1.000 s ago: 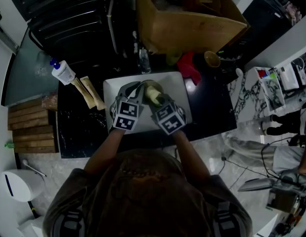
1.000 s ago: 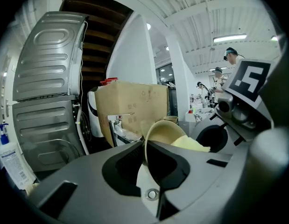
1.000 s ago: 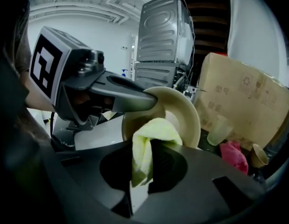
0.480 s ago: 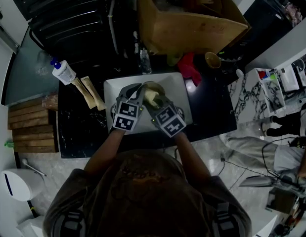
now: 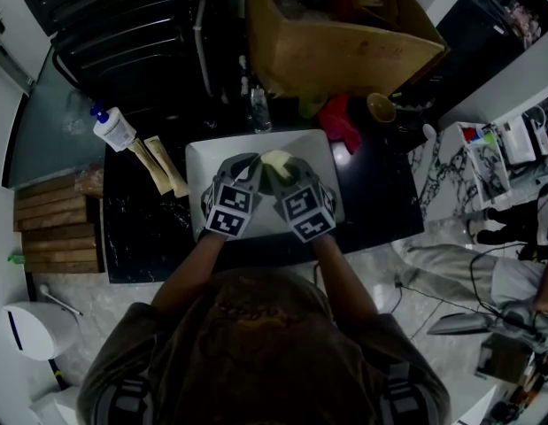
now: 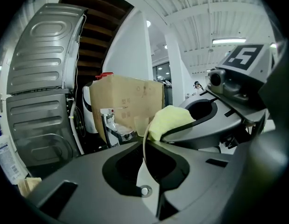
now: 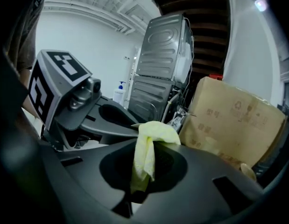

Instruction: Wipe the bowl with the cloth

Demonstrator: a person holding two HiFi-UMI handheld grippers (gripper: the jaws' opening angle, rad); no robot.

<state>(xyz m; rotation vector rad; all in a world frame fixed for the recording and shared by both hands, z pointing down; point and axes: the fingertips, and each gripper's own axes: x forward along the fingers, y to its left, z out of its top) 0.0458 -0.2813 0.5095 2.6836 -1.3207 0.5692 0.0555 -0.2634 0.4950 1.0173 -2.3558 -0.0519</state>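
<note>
Over the white sink (image 5: 325,153), the left gripper (image 5: 243,173) is clamped on the bowl (image 6: 144,146) by its thin rim: hard, probably slick, so the rim's the hold. The right gripper (image 5: 289,177) pinches the soft yellow cloth (image 5: 275,160), bunched against the bowl above the sink's middle, with a cardboard box (image 5: 344,42) beyond

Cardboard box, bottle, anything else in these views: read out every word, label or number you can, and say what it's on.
Nothing reads clearly.
Cardboard box: printed characters and what looks like a recycling symbol, too blurred to read.
Bottle: label print, too small to read.
Marker cubes: black-and-white square patterns, no words.
</note>
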